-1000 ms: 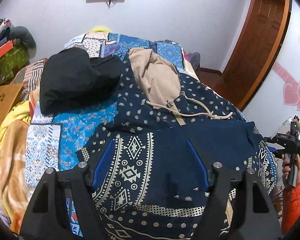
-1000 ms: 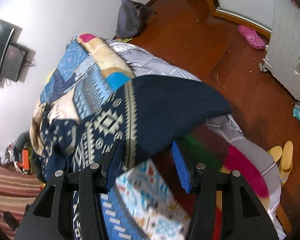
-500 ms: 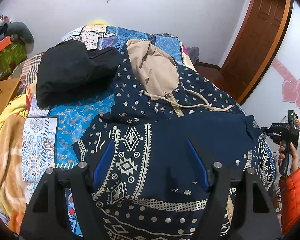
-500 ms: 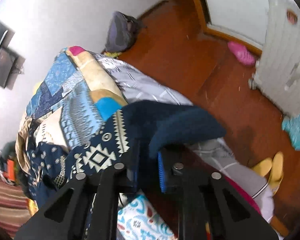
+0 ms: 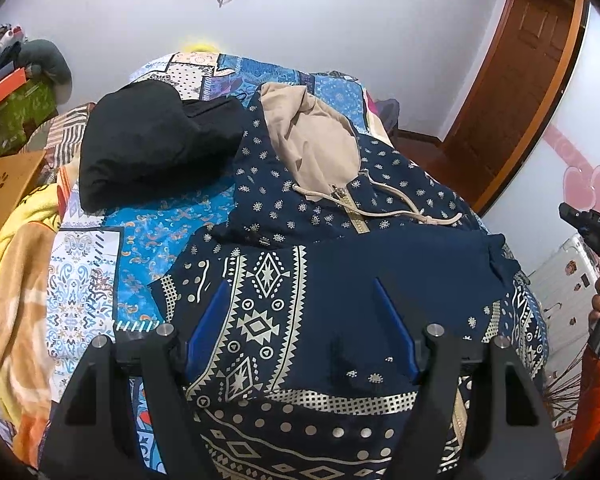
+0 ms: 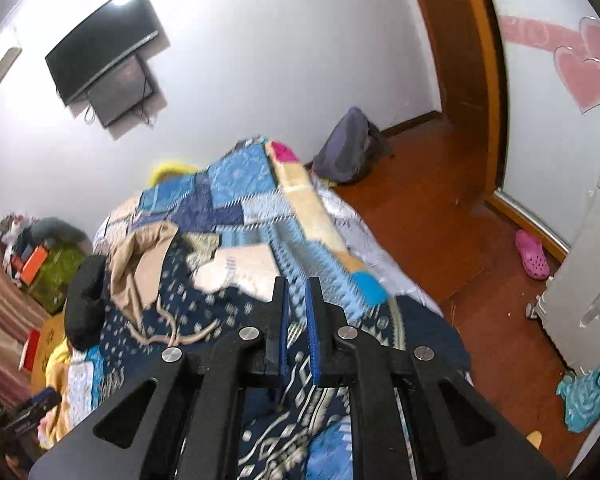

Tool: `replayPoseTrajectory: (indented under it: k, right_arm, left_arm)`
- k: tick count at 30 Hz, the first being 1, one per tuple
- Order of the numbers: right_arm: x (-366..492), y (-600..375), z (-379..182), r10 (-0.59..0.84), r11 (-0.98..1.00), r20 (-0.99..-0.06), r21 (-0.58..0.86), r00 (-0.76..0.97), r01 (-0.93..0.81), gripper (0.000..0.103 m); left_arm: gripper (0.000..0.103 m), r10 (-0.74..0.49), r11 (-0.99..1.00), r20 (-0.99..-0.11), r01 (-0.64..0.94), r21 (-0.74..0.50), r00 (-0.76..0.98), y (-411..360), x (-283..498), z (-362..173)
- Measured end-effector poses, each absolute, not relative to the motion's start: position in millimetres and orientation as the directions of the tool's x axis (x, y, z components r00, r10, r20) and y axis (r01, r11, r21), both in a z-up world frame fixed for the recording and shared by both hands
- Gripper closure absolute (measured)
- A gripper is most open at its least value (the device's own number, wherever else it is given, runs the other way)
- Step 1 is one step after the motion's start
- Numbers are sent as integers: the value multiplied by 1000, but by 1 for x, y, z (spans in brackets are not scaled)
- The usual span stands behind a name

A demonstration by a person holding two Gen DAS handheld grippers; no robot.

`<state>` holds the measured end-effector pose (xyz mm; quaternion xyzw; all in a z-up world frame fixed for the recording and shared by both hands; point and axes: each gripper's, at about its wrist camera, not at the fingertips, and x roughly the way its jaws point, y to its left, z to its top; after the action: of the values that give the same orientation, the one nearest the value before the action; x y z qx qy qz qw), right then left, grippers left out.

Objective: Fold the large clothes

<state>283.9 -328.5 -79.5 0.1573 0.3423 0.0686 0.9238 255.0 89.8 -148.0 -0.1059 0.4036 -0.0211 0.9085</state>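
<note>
**Hoodie lying on the bed, right jaws nearly closed**

Your right wrist view is smearing with blur, so the quilt's pattern and the hoodie's print are hard to read there. Your right gripper [image 6: 296, 300] is standing with its jaws almost together; a narrow gap is showing between the blue pads [image 6: 311, 328], and no cloth is visibly pinched there. Whether anything is caught lower down, you cannot tell.

Your left gripper [image 5: 300, 332] is hovering with jaws wide apart above the navy patterned hoodie [image 5: 340, 248], gripping nothing. The hoodie is lying spread on the patchwork quilt [image 5: 156, 232], its tan hood [image 5: 312, 144] pointing toward the far wall, beside a black bundle [image 5: 148, 140]. The hoodie's lower hem is running out of frame behind the gripper.
</note>
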Motion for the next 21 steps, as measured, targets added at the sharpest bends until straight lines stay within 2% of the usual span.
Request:
replayPoseTrajectory:
  k: [1,2,3,5,14,21]
  right_arm:
    - [285,-327,-83,239,941,-630,338,739,-16,89]
    - [287,-329,-89,242,941,-655,340,716,-7,79]
    - [290,-331,-96,246,938,-681,347,690,7,64]
    - [291,-340,-109,260,925,-707,377,658,40,55]
    - [289,-404,-195,352,787,-796,536,492,305,55]
    - [310,-415,-222,346,745,-791,559,505,364,55]
  left_arm:
    - [32,-121,978,-730,-46,-205,673,90,254,-148]
    - [32,-121,978,-732,-45,-202,670,90,254,-149]
    - [32,-123,978,-734,-43,-203,668,90,253,-150]
    - [32,-125,978,-736,-43,-206,665,90,253,-151]
    - [32,-137,974,-751,-51,-222,646,88,258,-160]
    - [32,-130,978,-760,-43,-203,637,79,261,-162]
